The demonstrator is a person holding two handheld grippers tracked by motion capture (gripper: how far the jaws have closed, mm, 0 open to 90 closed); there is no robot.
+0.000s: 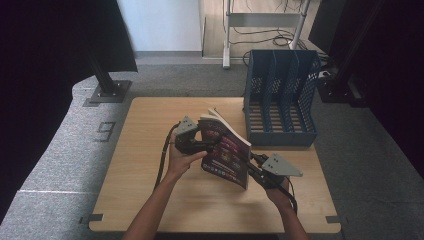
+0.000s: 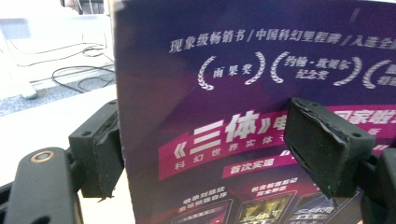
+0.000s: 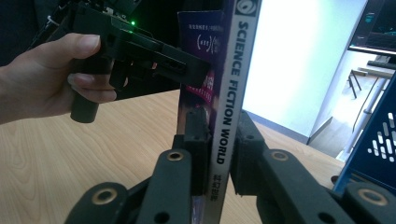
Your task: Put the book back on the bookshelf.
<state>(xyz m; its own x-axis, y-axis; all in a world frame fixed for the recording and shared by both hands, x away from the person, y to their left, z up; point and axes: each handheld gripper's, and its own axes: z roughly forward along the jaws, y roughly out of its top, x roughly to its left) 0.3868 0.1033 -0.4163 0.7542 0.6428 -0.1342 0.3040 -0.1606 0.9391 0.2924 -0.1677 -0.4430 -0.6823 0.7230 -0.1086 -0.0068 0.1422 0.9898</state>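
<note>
A thin magazine (image 1: pixel 227 150) with a purple cover stands on edge above the wooden table (image 1: pixel 145 170); its spine (image 3: pixel 231 93) reads "SCIENCE FICTION WORLD". My right gripper (image 1: pixel 251 167) is shut on the lower spine, one pad on each side (image 3: pixel 219 135). My left gripper (image 1: pixel 207 142) is at the magazine's left edge. In the left gripper view its jaws (image 2: pixel 210 149) stand wide apart: one pad sits behind the cover's edge, the other in front of the cover (image 2: pixel 233 84), so it is open around the edge. The right gripper view shows the left gripper (image 3: pixel 196 74) in the person's hand.
A blue slotted file rack (image 1: pixel 282 95) stands at the table's far right corner, close behind the magazine; its side is at the right of the right gripper view (image 3: pixel 378 140). A stand's base (image 1: pixel 107 92) and cables lie on the carpet beyond the table.
</note>
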